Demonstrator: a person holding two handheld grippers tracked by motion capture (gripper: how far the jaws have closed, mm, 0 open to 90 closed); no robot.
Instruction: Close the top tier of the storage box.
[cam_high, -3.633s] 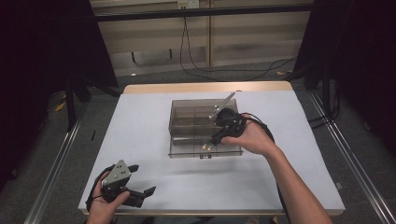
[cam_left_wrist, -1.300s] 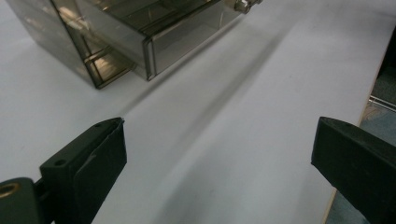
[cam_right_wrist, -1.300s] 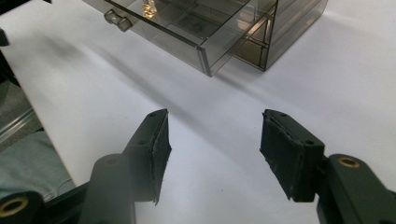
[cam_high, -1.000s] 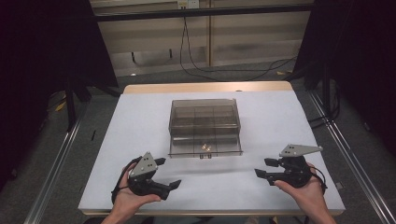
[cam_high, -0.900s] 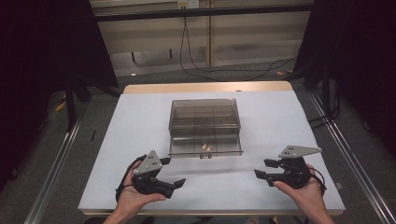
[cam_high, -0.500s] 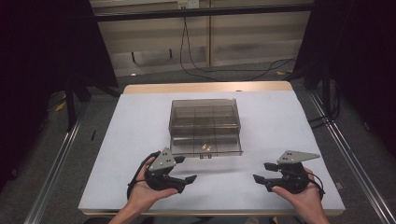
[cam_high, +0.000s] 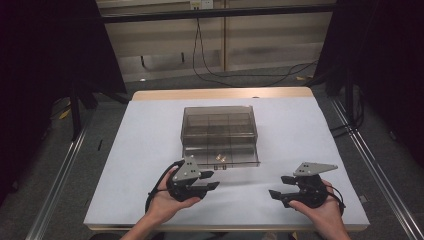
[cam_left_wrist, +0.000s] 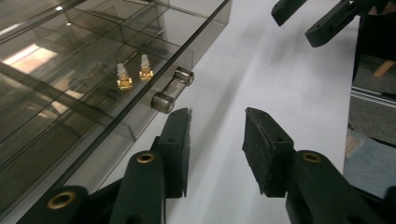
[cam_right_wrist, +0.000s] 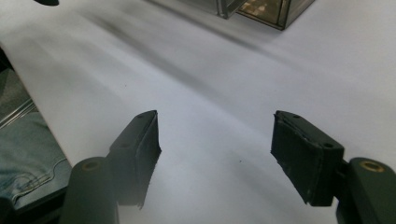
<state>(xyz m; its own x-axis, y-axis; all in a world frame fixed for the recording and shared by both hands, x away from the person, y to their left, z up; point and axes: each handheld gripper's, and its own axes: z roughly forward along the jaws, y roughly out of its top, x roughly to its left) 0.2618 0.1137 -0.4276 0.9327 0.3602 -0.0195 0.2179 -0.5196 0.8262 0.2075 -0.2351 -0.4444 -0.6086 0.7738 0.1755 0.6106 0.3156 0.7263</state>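
From the high view, the smoky clear box (cam_high: 220, 134) sits mid-table on the white cover (cam_high: 135, 150), its handle (cam_high: 220, 167) facing the person; the left gripper (cam_high: 212, 181) angles toward it, likely to grasp it, while the right gripper (cam_high: 276, 187) rests apart at the near right edge. In the left gripper view, the jaws have just been closing with nothing between them, the handle (cam_left_wrist: 171, 88) just ahead beside two brass pieces (cam_left_wrist: 134, 73). In the right gripper view, the jaws have been opening and stand wide apart over bare cover (cam_right_wrist: 215, 93)
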